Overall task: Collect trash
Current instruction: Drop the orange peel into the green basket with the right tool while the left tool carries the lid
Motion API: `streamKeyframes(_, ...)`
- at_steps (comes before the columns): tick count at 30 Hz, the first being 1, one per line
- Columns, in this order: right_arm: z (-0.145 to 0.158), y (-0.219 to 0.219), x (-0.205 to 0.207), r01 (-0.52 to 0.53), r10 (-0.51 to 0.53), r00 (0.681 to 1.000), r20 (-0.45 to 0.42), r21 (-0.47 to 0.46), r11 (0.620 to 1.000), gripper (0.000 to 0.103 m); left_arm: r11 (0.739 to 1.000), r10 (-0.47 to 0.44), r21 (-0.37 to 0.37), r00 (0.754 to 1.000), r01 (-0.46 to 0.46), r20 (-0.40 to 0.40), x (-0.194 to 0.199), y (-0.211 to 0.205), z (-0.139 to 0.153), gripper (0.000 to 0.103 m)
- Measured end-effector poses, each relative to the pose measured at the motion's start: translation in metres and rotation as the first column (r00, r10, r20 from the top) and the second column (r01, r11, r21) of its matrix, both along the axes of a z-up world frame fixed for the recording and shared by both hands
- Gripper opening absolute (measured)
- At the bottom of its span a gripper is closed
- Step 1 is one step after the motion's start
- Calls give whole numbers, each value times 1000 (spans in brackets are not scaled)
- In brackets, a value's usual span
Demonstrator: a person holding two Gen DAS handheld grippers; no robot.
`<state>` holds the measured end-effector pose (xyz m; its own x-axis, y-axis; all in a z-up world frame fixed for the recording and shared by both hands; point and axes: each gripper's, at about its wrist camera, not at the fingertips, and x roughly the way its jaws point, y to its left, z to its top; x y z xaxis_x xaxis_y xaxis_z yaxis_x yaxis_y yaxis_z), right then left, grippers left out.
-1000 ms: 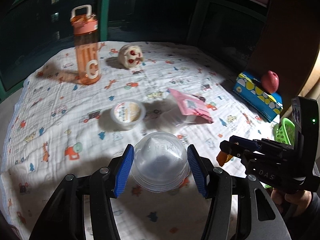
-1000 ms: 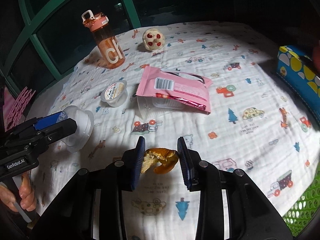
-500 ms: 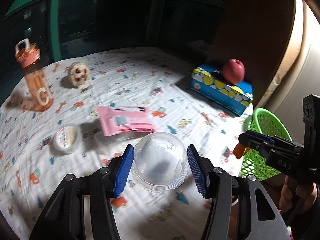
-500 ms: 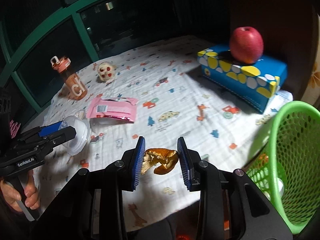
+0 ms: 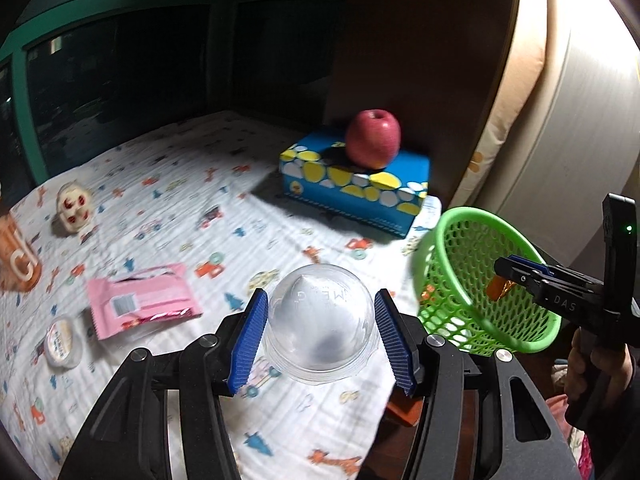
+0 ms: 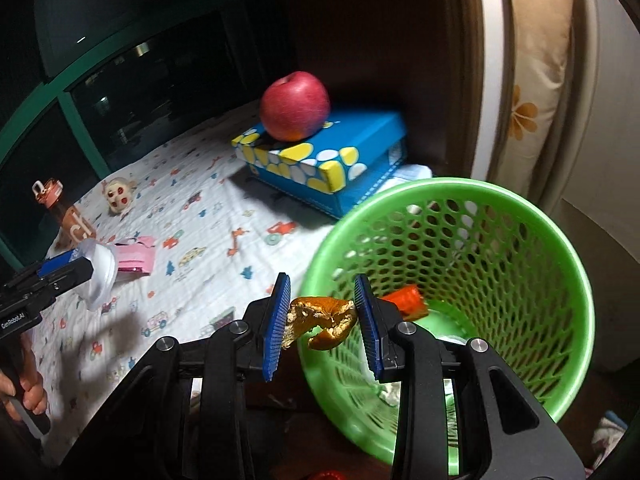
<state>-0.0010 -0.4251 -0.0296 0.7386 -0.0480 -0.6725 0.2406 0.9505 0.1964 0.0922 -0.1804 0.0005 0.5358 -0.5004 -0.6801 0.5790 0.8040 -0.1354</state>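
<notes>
My left gripper (image 5: 320,336) is shut on a clear plastic dome cup (image 5: 320,324), held above the patterned bedsheet. My right gripper (image 6: 323,320) is shut on an orange peel (image 6: 322,320), held over the near rim of the green mesh basket (image 6: 520,240). The basket stands beside the bed and holds a red scrap and some white trash. In the left wrist view the right gripper (image 5: 504,280) hangs over the basket (image 5: 452,236) with the peel (image 5: 498,288). In the right wrist view the left gripper (image 6: 86,270) holds the cup (image 6: 102,270) at the left.
A pink wrapper (image 5: 140,300), a small lidded tub (image 5: 62,342), a round white toy (image 5: 74,206) and an orange bottle (image 6: 66,216) lie on the sheet. A red apple (image 6: 294,106) sits on a blue tissue box (image 6: 332,160). Dark windows are behind; a wooden wall stands to the right.
Both grippers have swung right toward the basket with their loads. The right gripper with the peel now hangs over the basket's rim.
</notes>
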Motion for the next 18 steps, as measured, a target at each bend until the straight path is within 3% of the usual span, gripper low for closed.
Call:
streamKeyframes(11, -18, -60, -29, 135, -134, 990, -46, 17, 991, 37, 993, -116, 8, 993, 116, 26, -11, -63, 14, 53)
streamKeyframes(13, -19, -65, -34, 150, -149, 988, -43, 20, 989, 46, 991, -136, 10, 990, 135, 27, -12, -74, 15, 53)
streamKeyframes(18, -16, -77, -48, 176, -175, 984, -31, 21, 984, 47, 982, -186, 18, 982, 186, 27, -18, -102, 16, 53)
